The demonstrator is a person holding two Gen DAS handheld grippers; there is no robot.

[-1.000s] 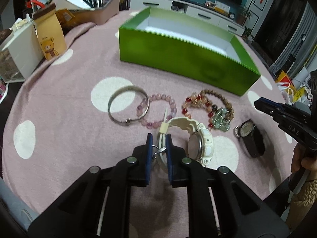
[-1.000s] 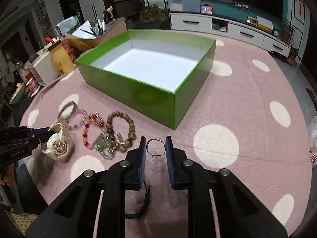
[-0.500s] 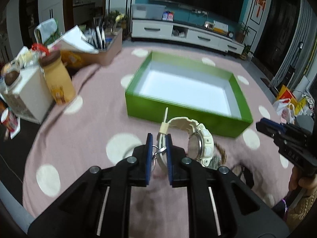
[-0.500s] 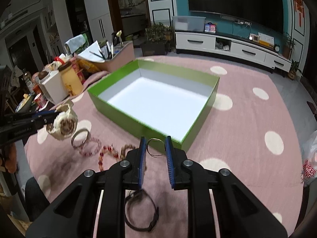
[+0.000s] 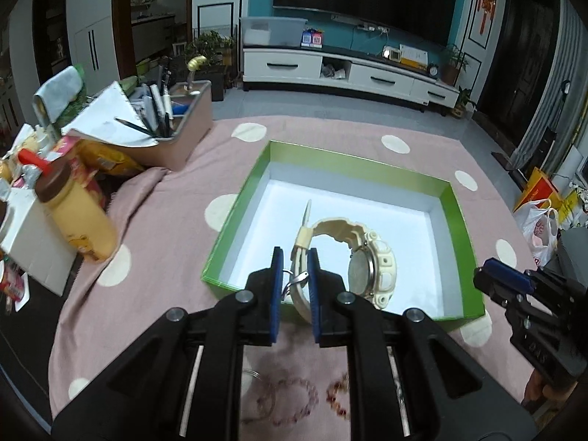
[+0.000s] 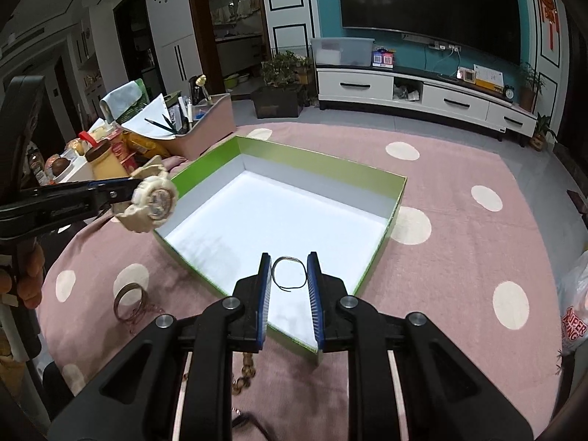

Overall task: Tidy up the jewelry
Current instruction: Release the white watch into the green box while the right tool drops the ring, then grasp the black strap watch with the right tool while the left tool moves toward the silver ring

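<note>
The left tool (image 5: 294,286) pinches the strap of a cream watch (image 5: 352,257), holding it in the air above the near edge of the green box (image 5: 235,205). The right tool (image 6: 289,286) grips a thin wire ring (image 6: 289,272) over the box's near corner. Bracelets (image 5: 294,400) lie on the pink dotted surface (image 5: 165,220).

The box (image 6: 398,198) is sitting on the bench (image 6: 459,242); 2 bracelets (image 5: 294,400) are lying before it, a bottle (image 5: 79,217) to its left.
</note>
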